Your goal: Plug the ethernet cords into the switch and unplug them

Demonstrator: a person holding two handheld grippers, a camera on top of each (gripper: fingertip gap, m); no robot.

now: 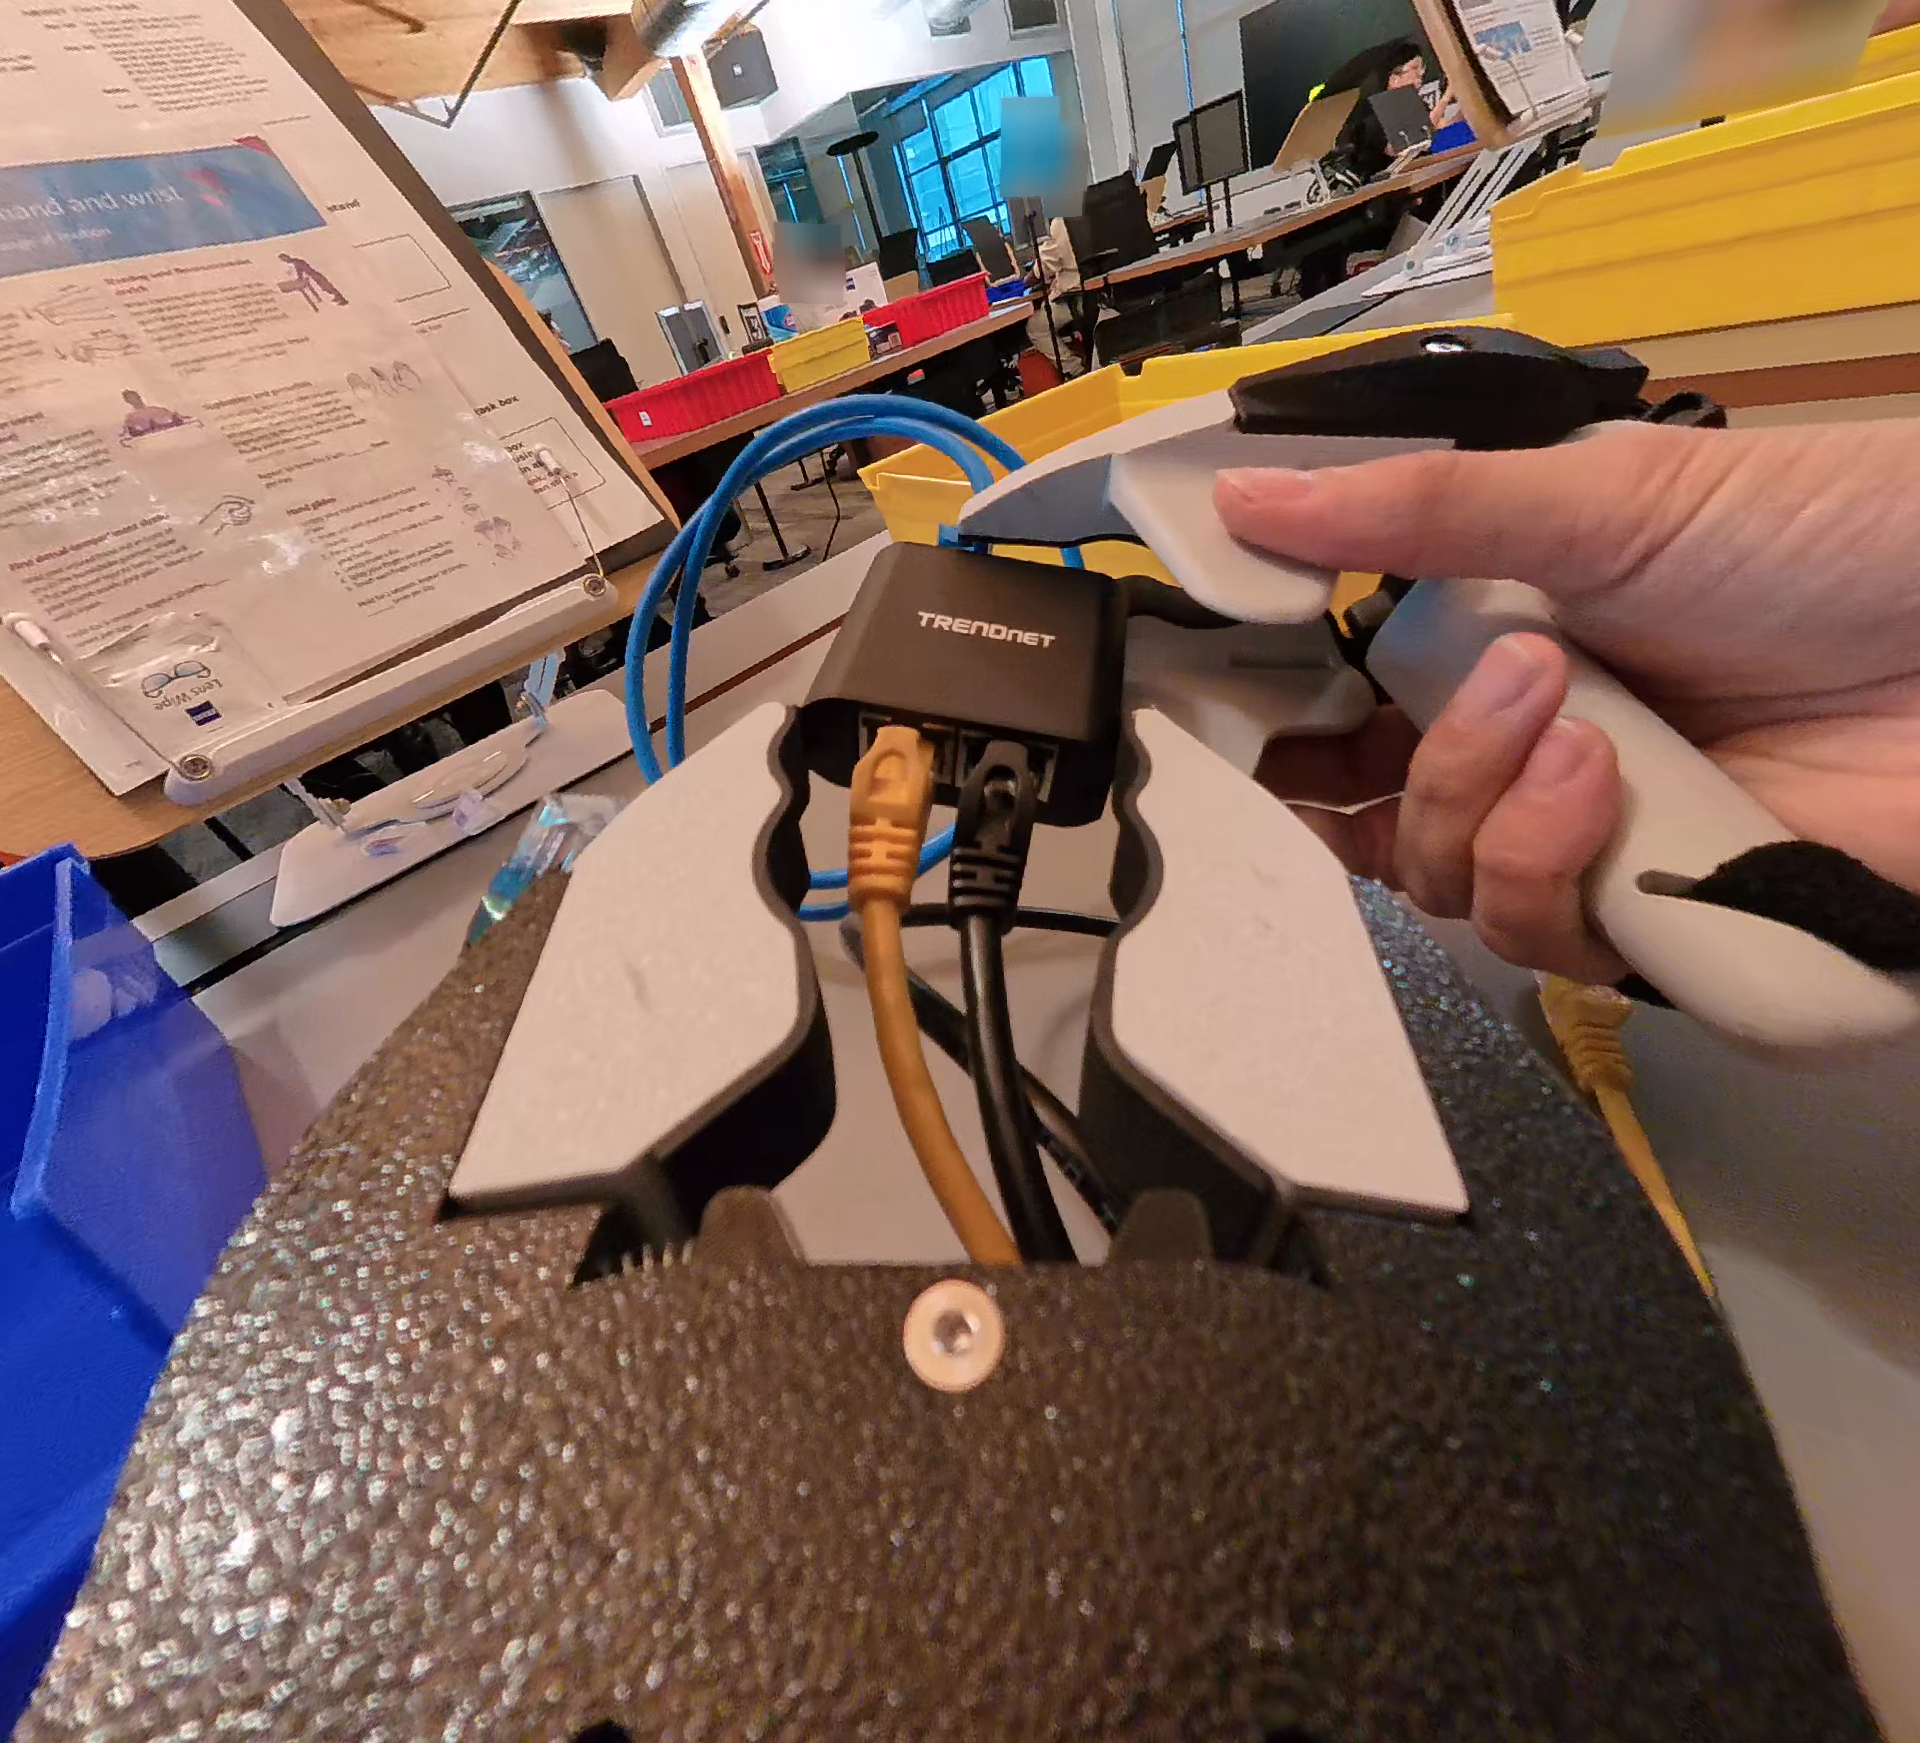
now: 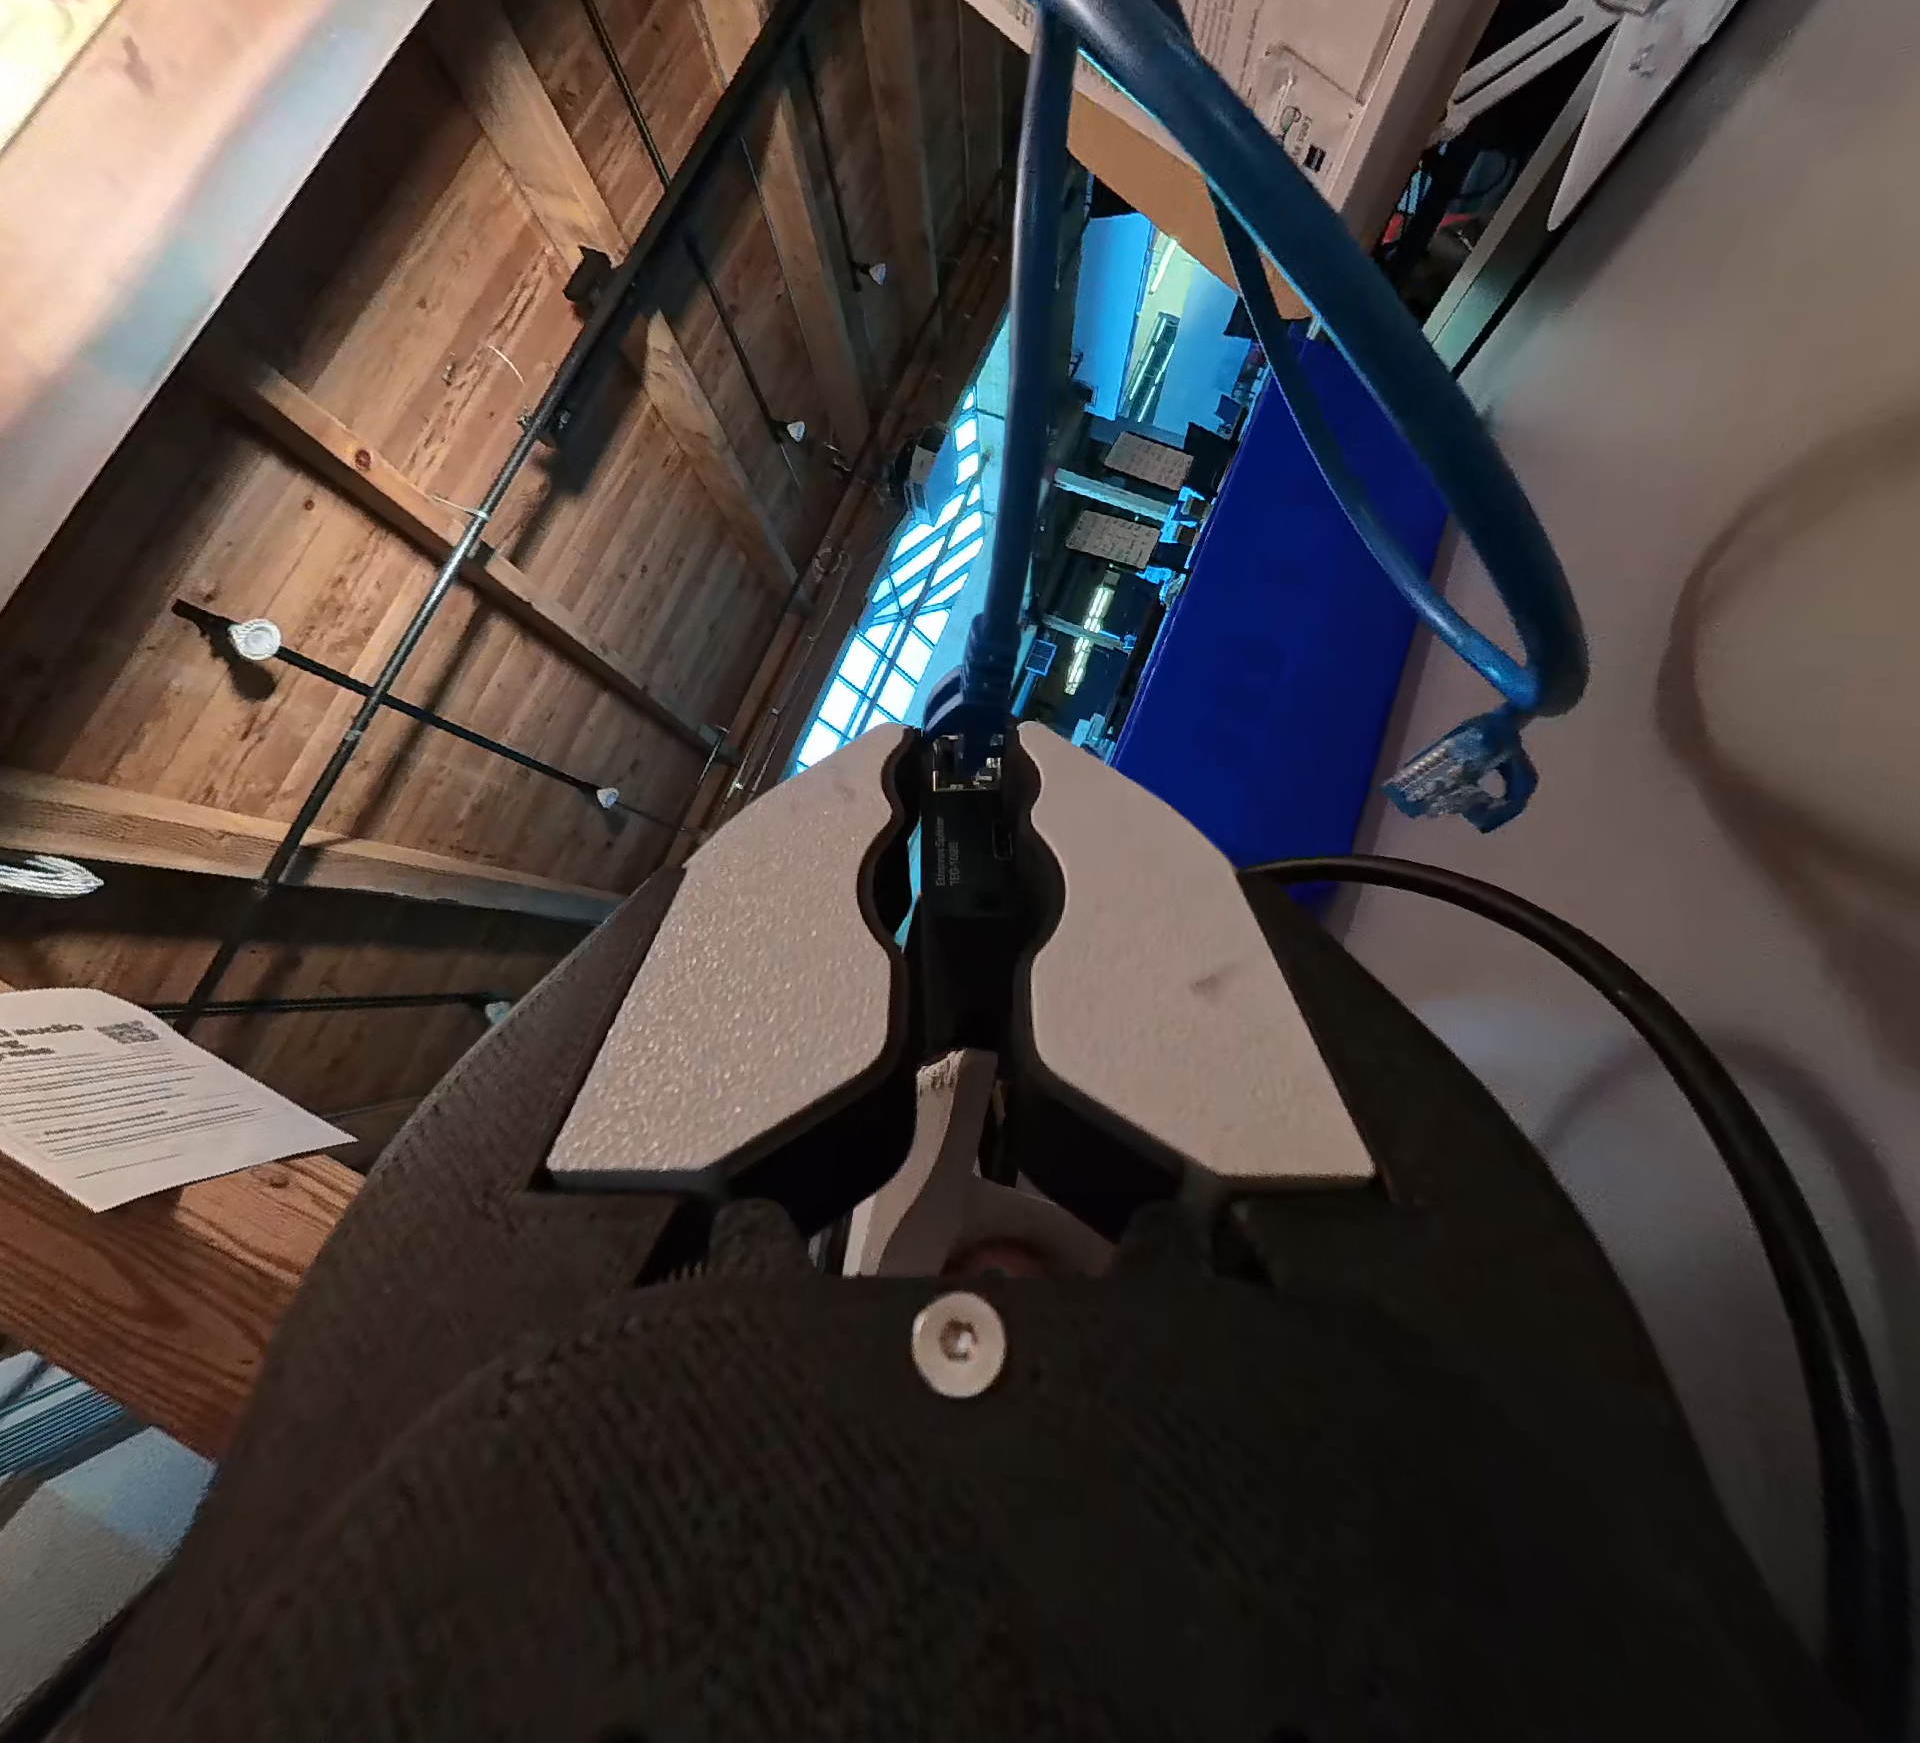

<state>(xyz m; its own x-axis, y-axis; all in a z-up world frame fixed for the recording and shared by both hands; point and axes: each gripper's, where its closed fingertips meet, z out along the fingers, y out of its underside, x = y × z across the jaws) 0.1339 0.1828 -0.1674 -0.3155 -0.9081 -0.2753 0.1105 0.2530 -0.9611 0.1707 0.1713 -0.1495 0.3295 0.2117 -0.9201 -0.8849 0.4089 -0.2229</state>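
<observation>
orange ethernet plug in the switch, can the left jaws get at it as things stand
Probably yes: the left gripper is open, the orange ethernet plug sits between its jaws, and only the black ethernet plug crowds it.

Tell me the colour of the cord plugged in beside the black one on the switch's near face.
Orange-yellow cord, left of the black cord; clearest in the left wrist view.

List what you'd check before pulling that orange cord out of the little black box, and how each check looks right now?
1. Switch held steady by the right gripper: ok.
2. Left gripper open wide enough: ok.
3. Orange cord seated in its port, between the left fingers: ok.
4. Black cord beside it, out of the grasp: not ok, it also runs between the fingers.
5. Orange plug's release tab reachable: cannot tell.
6. Blue cord plugged in at the far side: ok.
</observation>
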